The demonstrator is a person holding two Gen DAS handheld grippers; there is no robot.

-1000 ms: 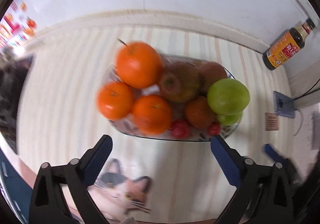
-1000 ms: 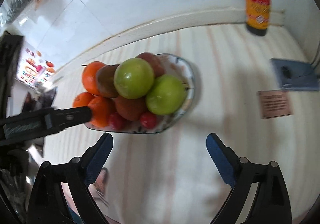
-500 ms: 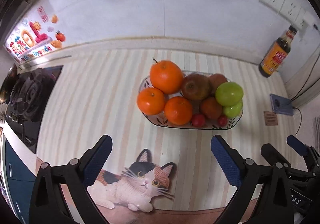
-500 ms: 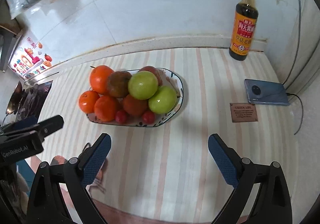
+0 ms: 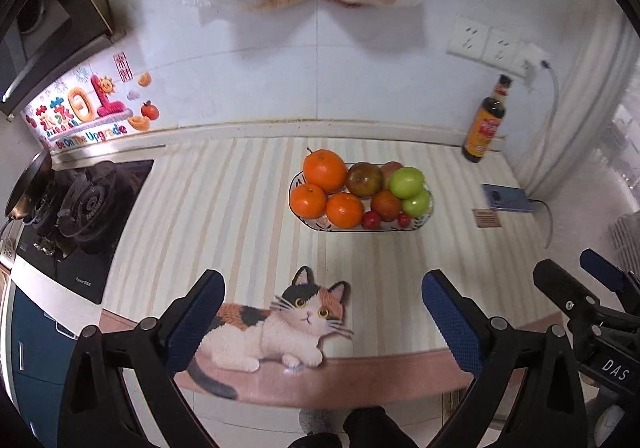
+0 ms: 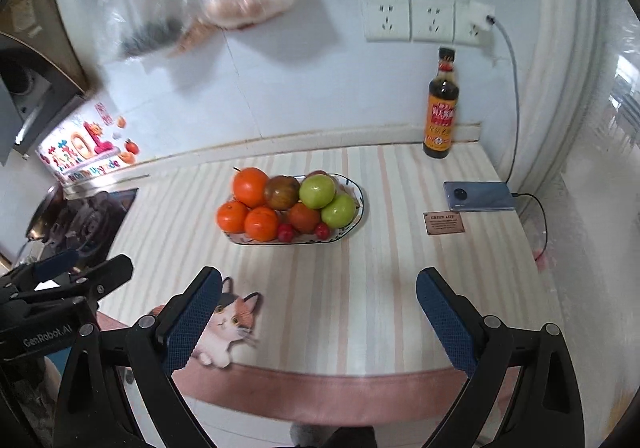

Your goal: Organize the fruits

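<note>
Both grippers hang back over the near edge of the table, empty: the left gripper and the right gripper each have their blue-padded fingers spread wide, closed on nothing. The fruit bowl sits mid-table, well apart from both — three oranges on its left side, two green apples on the right, a brownish-red fruit between them (perhaps an apple; hard to tell), small red fruits along the near rim. A cat print lies on the mat just ahead of the left gripper. A sauce bottle stands against the wall, with a phone near the corner.
</note>
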